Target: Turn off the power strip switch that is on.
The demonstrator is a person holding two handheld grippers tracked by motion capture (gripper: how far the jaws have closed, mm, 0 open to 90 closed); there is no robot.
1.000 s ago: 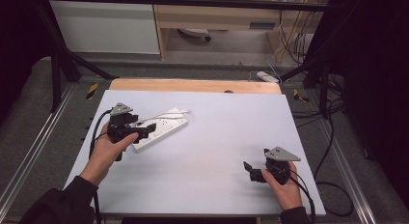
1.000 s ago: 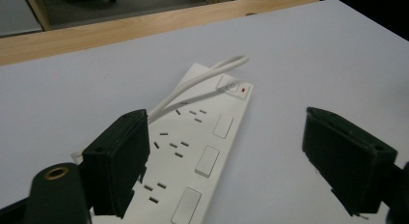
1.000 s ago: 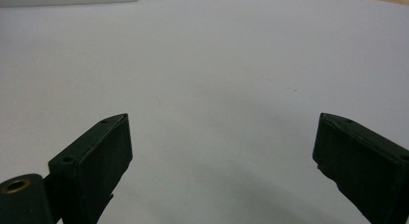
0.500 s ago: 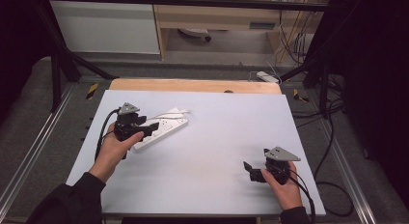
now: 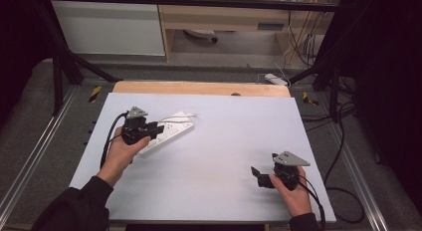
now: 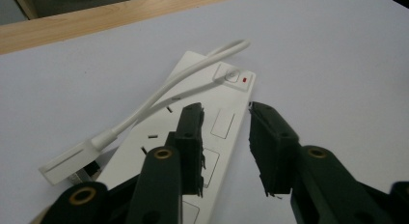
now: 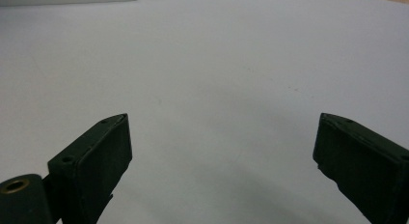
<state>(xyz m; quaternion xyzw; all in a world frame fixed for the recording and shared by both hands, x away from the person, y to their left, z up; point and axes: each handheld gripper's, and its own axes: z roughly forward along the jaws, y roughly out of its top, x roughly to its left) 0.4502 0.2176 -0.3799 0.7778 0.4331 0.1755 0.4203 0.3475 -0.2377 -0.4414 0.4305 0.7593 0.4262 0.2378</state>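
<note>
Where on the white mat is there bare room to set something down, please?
The middle of the white mat, between the power strip and the right claw, is bare, as is the far right part. It is crowded at the far left, where the left claw is over the strip and its cable.

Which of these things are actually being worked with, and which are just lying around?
In use:
left claw, open over the strip
white power strip
white cable with flat plug, lying on it

Lying about:
right claw, open over bare table
second power strip and wires on the floor
</note>
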